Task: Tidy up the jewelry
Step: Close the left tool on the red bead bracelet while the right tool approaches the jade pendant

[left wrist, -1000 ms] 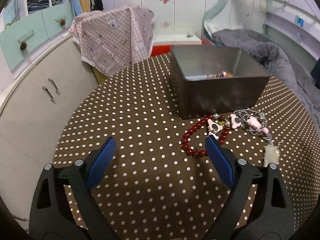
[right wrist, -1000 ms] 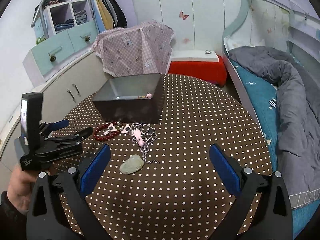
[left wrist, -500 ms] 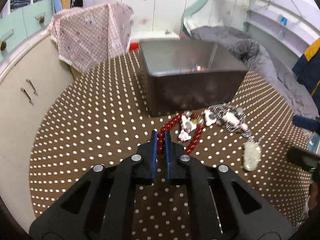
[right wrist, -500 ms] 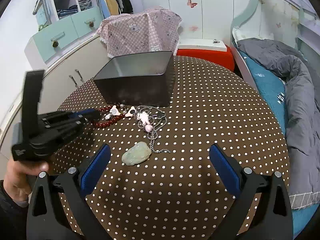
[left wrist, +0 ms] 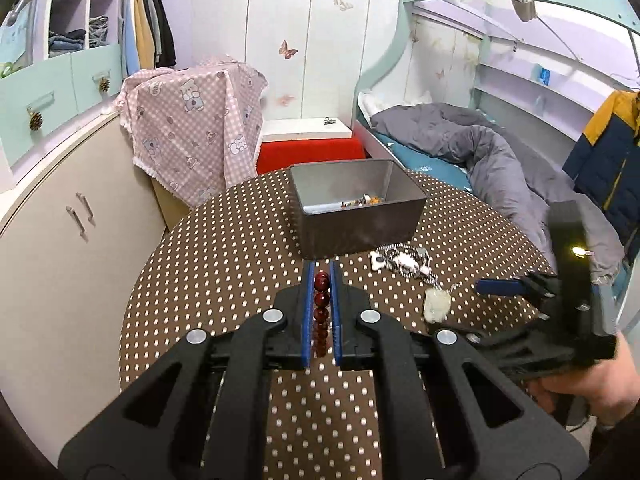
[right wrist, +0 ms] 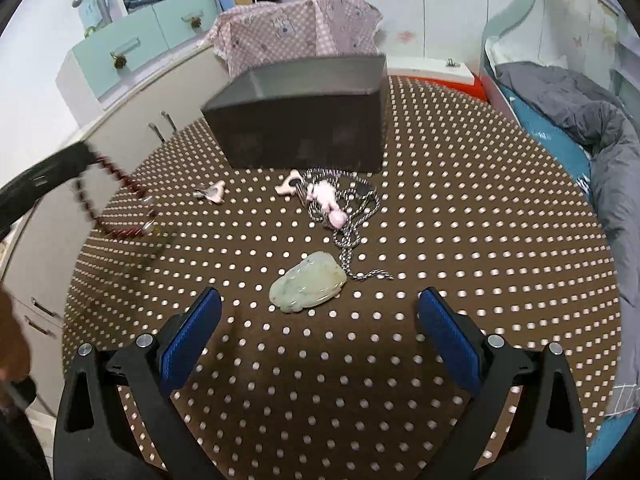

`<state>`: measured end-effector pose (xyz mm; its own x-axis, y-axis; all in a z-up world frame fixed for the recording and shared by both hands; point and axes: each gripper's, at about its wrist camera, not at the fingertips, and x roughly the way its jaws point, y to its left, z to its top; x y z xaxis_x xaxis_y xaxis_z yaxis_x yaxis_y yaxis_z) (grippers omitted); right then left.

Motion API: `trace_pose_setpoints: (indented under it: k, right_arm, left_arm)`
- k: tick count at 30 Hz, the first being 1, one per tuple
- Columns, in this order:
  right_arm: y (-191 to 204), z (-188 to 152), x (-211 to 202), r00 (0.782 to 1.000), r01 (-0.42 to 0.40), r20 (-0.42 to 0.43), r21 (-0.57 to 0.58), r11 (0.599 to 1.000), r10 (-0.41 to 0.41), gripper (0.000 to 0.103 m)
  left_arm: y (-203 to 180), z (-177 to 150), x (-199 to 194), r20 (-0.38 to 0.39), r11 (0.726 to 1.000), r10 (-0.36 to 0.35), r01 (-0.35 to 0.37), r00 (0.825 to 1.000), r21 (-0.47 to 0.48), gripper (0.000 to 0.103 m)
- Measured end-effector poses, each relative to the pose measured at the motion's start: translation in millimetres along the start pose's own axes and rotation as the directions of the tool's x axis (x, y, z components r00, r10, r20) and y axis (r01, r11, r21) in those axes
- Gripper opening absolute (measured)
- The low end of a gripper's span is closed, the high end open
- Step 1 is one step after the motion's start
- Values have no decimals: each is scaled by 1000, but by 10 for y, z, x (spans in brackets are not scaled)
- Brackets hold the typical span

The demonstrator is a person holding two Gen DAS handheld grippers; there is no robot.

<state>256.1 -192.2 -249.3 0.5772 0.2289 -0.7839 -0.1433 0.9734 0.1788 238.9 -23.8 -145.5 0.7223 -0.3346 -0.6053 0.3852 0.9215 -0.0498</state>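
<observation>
The left claw (left wrist: pixel 321 280) is clamped tight on a red bead bracelet (left wrist: pixel 321 308), its blue ribbed pads pinching a row of glossy round beads. In the right wrist view the rest of the bracelet (right wrist: pixel 116 216) hangs from that claw as a loop off the desk (right wrist: pixel 460 208), blurred, with a few small metal beads at its low end.

The right claw (right wrist: pixel 320 320) stands wide, its jaws having just narrowed a little with nothing between the pads; it hovers over the pale green jade pendant (right wrist: pixel 308 287), a smooth carved lump lying flat on the round desk's brown cloth with white polka dots. A twisted silver chain (right wrist: pixel 352 220) runs from the pendant up to a tangle near the box, where a pink charm (right wrist: pixel 330 204) lies on it. Two flat pinkish-white pieces (right wrist: pixel 214 192) lie just beside it, apart from each other.

The dark grey rectangular metal box (left wrist: pixel 356 220) sits behind them on the desk, open-topped, with a few small coloured pieces (left wrist: pixel 362 201) on its floor.

A hand (left wrist: pixel 592 380) holds the right claw's black handle.
</observation>
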Motion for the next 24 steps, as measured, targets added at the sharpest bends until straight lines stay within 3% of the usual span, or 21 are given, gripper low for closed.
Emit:
trace_pose_setpoints:
  k: [2,4,5,7,9,24]
  right_arm:
    - [65,26,47,1000,27,13,-30,999,-27,83]
    - [147,30,83,998,61,24,-71,996,-59,62]
    - [189,22,91,996,90,30,-102,991,-88,59]
    - [187,16,65,997,71,32,-111,991,-68,37]
    - [154,-18,22,998,58,32,-109,992,-55,25]
    - [95,-104,-387,995,-13,93,-102,995,22,22]
  left_arm:
    - [13,-65,-1,-12,1000,3,-3,1000,-9,8]
    - [31,-145,26,-31,1000,1,-1,1000,-23,8]
    - [29,-164,42,-37,1000,0,-1,999,-27,8]
    - [37,-192,56,-45,999,-4,2,999,-33,8]
    - [35,-209,42,-45,999,-9,8,999,-37,8]
    - [-18,-72,-99,5,999,-34,34,999,-32,8]
